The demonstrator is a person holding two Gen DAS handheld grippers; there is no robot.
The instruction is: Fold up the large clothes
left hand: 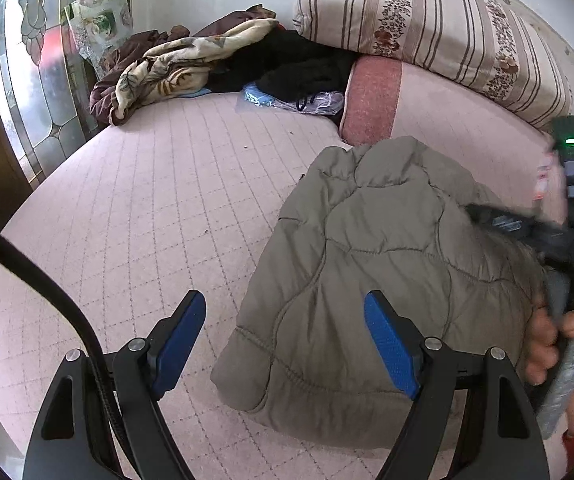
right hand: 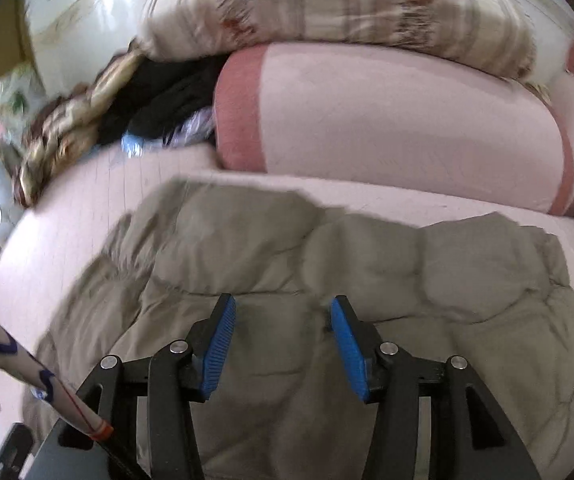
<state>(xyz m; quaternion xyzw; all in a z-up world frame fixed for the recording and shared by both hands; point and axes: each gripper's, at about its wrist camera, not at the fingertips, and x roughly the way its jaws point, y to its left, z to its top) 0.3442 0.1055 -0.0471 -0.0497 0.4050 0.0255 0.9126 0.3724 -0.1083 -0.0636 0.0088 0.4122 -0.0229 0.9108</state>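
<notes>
An olive-grey quilted jacket [left hand: 371, 280] lies bunched on the pink quilted bed [left hand: 159, 184]. My left gripper [left hand: 285, 312] is open and empty, low over the jacket's left edge; its right finger is above the fabric, its left finger above bare mattress. My right gripper [right hand: 283, 316] is open and empty, just above the middle of the jacket [right hand: 327, 264]. The right tool and the hand holding it show blurred at the right edge of the left wrist view [left hand: 559, 240].
A pink bolster pillow [right hand: 399, 120] and a striped floral quilt [left hand: 427, 20] lie behind the jacket. A heap of cream, brown and black clothes [left hand: 191, 64] sits at the far left corner. A stained-glass door [left hand: 35, 80] borders the bed's left.
</notes>
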